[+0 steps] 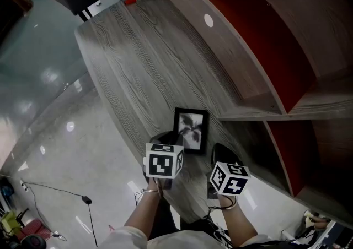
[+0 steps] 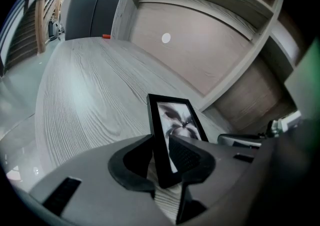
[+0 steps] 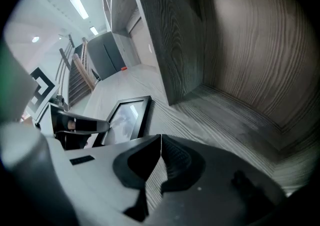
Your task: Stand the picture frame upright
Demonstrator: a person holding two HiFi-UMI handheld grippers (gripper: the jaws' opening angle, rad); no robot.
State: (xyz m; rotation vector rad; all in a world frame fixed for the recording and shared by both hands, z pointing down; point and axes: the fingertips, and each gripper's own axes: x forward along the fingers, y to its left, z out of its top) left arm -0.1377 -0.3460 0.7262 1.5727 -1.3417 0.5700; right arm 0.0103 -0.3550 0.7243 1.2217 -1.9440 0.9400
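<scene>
so the small black rectangular picture frame (image 1: 191, 129) runs lengthwise straight away from me, near-left edge apparently pinched in the left gripper (image 2: 161, 145), right gripper (image 3: 160, 144) closed and empty just beside it

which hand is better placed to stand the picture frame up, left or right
Left. The left tool has the near edge of the picture frame between its jaws; the right tool is shut, empty, off to the side.

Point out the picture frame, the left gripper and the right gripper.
picture frame (image 1: 191, 131): head view, middle of the photo.
left gripper (image 2: 161, 142): left gripper view, midway between its fingertips.
right gripper (image 3: 160, 142): right gripper view, where its fingertips meet.
</scene>
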